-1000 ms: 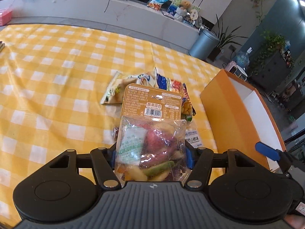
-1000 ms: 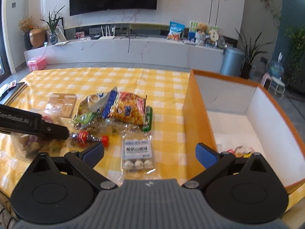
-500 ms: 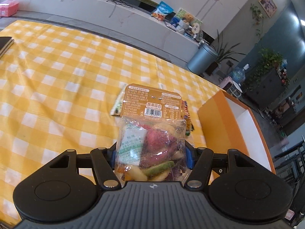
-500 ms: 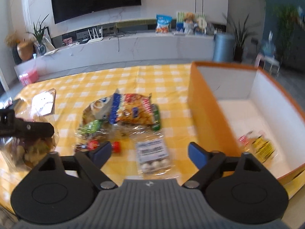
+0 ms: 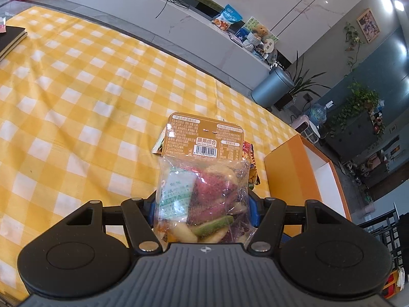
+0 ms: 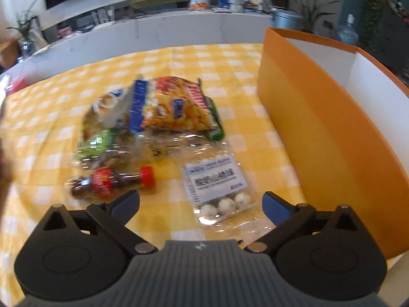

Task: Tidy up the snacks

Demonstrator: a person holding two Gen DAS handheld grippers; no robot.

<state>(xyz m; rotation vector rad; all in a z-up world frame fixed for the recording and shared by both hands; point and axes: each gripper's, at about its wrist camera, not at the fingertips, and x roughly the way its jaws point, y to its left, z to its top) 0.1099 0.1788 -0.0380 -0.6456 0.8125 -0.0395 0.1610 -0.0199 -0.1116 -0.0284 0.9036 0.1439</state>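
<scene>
My left gripper [image 5: 204,204] is shut on a clear bag of mixed dried fruit chips [image 5: 202,179] with a brown label card, held above the yellow checked tablecloth [image 5: 76,97]. The orange box [image 5: 288,176] stands just to its right. My right gripper [image 6: 200,204] is open and empty, low over the table. Before it lie a clear pack of white balls [image 6: 217,181], a small cola bottle [image 6: 112,181] on its side, and a pile of snack bags [image 6: 163,110]. The orange box [image 6: 319,133] rises at its right.
A black notebook [image 5: 10,41] lies at the table's far left edge. Beyond the table runs a white counter [image 5: 179,12] with snack bags and toys, and a grey bin [image 5: 271,87] stands on the floor.
My left gripper has risen higher with the fruit chip bag. My right gripper has dropped lower and moved left, away from the box interior, closer to the pack of white balls.
</scene>
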